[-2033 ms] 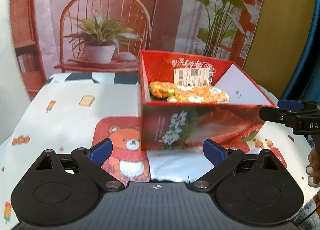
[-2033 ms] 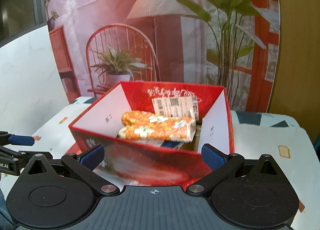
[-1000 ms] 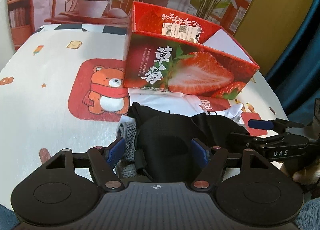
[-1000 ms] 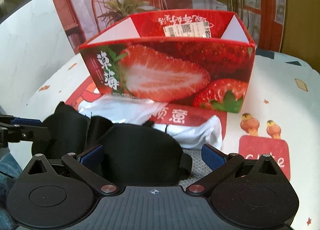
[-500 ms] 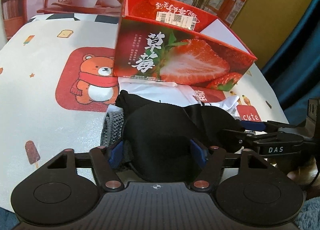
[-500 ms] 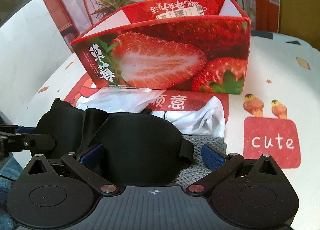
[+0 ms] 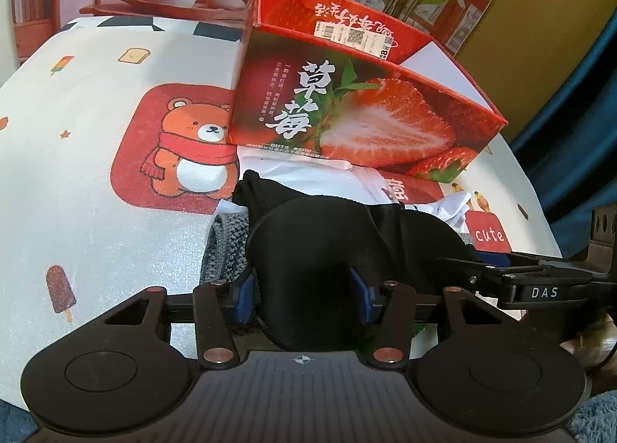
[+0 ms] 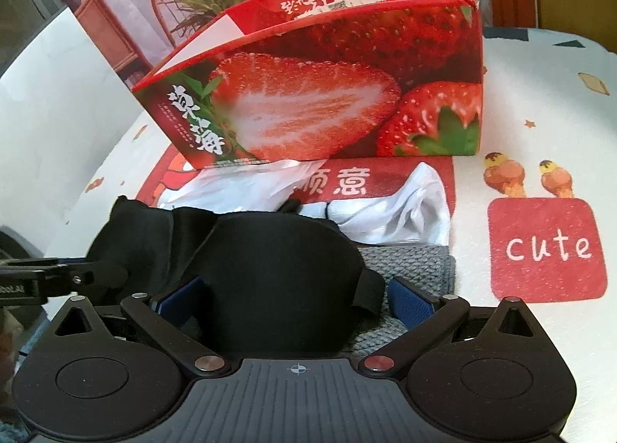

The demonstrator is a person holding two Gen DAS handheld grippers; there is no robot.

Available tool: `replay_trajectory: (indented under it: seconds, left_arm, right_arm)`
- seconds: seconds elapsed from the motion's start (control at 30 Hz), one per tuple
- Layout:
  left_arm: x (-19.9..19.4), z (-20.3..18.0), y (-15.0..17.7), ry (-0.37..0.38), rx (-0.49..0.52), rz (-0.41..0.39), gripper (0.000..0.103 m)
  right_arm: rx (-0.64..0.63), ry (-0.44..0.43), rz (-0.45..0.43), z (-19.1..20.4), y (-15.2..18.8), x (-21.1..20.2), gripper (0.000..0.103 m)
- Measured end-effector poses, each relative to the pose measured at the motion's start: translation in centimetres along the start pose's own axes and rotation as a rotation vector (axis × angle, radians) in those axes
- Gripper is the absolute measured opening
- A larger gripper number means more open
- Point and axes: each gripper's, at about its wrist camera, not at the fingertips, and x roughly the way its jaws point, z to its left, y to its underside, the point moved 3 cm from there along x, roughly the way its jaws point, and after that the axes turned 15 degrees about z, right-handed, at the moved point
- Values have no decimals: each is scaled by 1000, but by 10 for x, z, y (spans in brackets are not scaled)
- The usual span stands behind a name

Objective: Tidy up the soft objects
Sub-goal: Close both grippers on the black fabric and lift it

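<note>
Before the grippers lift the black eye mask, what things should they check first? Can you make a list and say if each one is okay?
1. Left gripper around one end of the black eye mask: ok. Its jaws have just been closing, and the blue pads now sit against the mask's sides.
2. Right gripper gripping the other end: not ok. The mask lies between its jaws, but the right-hand pad stands clear of it.
3. Mask free of the grey knitted cloth beneath: cannot tell.
4. White clothes staying behind: cannot tell; they reach under the mask.
5. Strawberry box open on top: ok.
6. Room left inside the box: cannot tell from here.
</note>
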Motion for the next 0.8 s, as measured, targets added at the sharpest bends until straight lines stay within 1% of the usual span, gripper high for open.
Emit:
replay_trajectory:
  seconds: [0.1, 0.17, 0.37, 0.43, 0.47, 0.53, 0.57, 0.63, 0.8]
  left_arm:
    - [-1, 0, 0, -1, 5, -8, 50]
    - [-2, 0, 0, -5, 4, -16, 48]
    - [-9, 1, -2, -32, -3, -51, 41]
    - [-13, 1, -4, -40, -1, -71, 38]
    - [-16, 1, -5, -44, 0, -82, 37]
    - [-22, 1, -8, -51, 1, -108, 33]
    - [-25, 1, -10, -54, 2, -120, 32]
    - [-30, 0, -13, -58, 6, -142, 29]
    - [-43, -3, -22, -66, 31, -195, 23]
  right_arm:
    - [-11, -18, -4, 5, -1, -3, 92]
    - [-36, -6, -18, 10, -3, -6, 88]
    - [-85, 8, -72, 19, -12, -22, 69]
    - [-95, 12, -92, 20, -16, -28, 59]
    - [-97, 11, -101, 20, -18, -30, 56]
    - [-101, 5, -121, 20, -22, -36, 45]
    - [-104, 1, -129, 20, -24, -39, 42]
    - [-112, -12, -144, 21, -29, -43, 32]
    - [-146, -36, -178, 28, -41, -54, 23]
